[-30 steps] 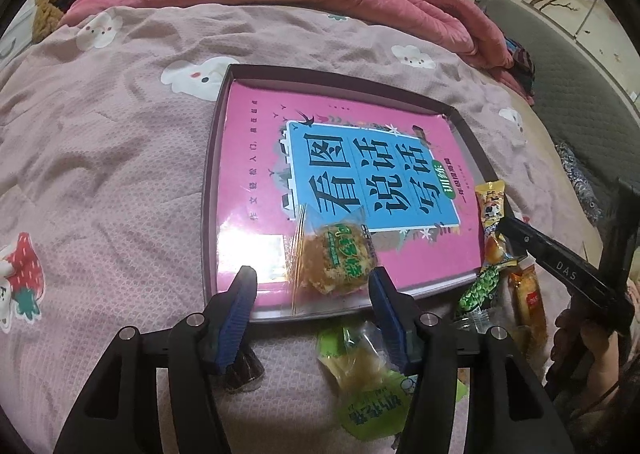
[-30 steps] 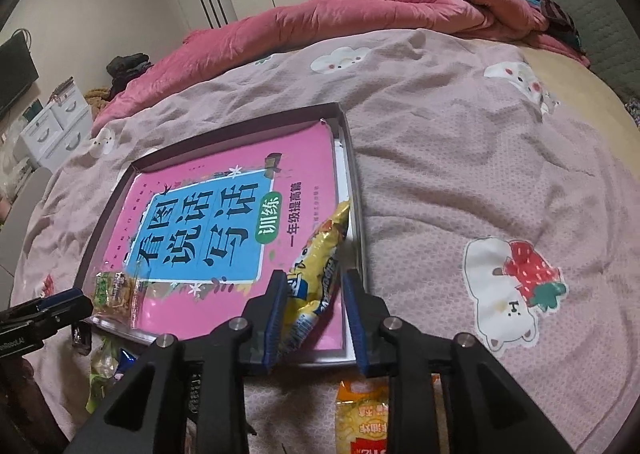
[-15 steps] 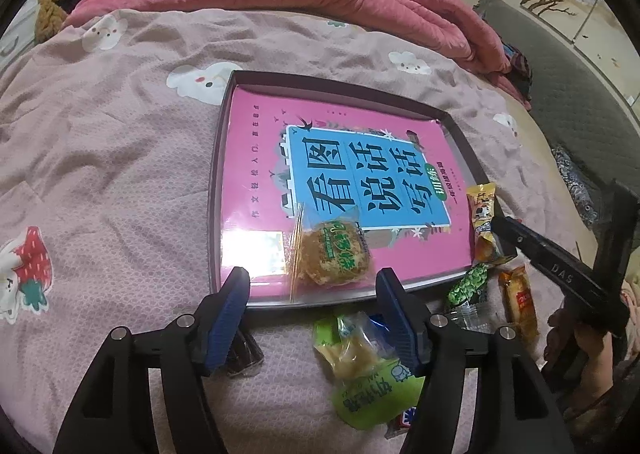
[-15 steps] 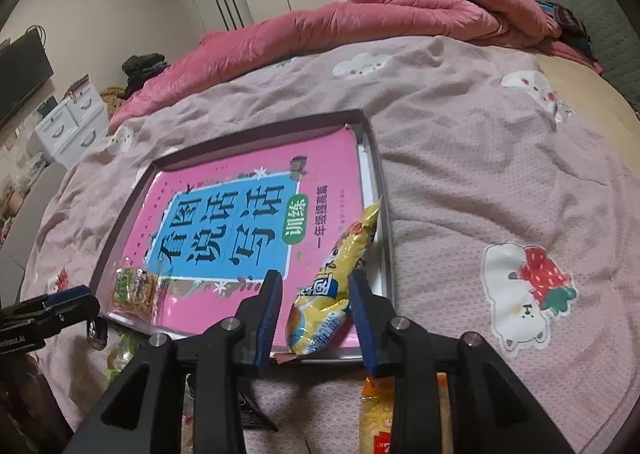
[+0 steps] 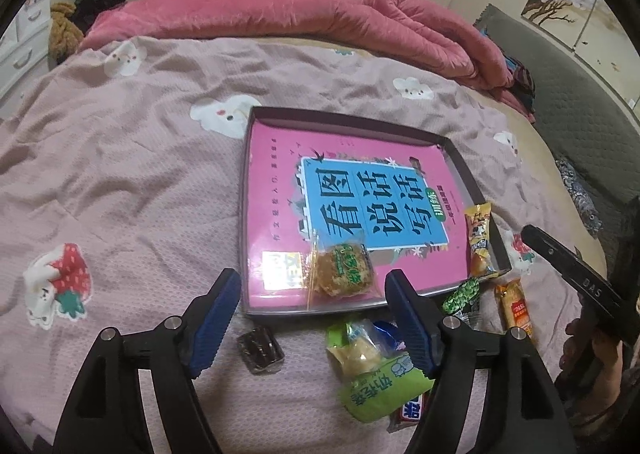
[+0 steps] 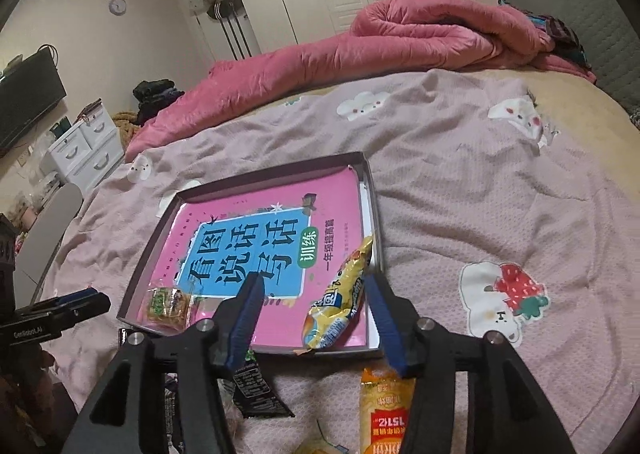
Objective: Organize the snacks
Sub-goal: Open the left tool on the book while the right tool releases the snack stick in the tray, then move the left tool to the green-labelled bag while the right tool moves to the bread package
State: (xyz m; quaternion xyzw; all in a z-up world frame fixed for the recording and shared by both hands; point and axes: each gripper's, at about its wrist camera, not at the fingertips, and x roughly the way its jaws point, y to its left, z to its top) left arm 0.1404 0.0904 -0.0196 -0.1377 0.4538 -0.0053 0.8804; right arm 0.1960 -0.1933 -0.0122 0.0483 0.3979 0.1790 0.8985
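Snacks lie split between a shallow dark rectangular tray [image 5: 460,158] lined with a pink book and the mauve cartoon-print bedspread [image 5: 120,174] around it. Just ahead of the left gripper [image 5: 312,318], whose blue-padded jaws are opening with nothing pressed between them, a clear-wrapped golden crispy cake with a green label [image 5: 342,268] rests at the tray's near edge. Below and right of its fingertips, on the bedspread, sit a lime-green bread packet [image 5: 376,378] and a small dark foil packet [image 5: 260,348]. The right gripper [image 6: 316,318] is also opening; a long yellow snack bag [image 6: 340,302] lies free in the tray's near right corner, between its blue pads without being touched by them. An orange-yellow packet [image 6: 384,410] lies on the bedspread beneath its right finger.
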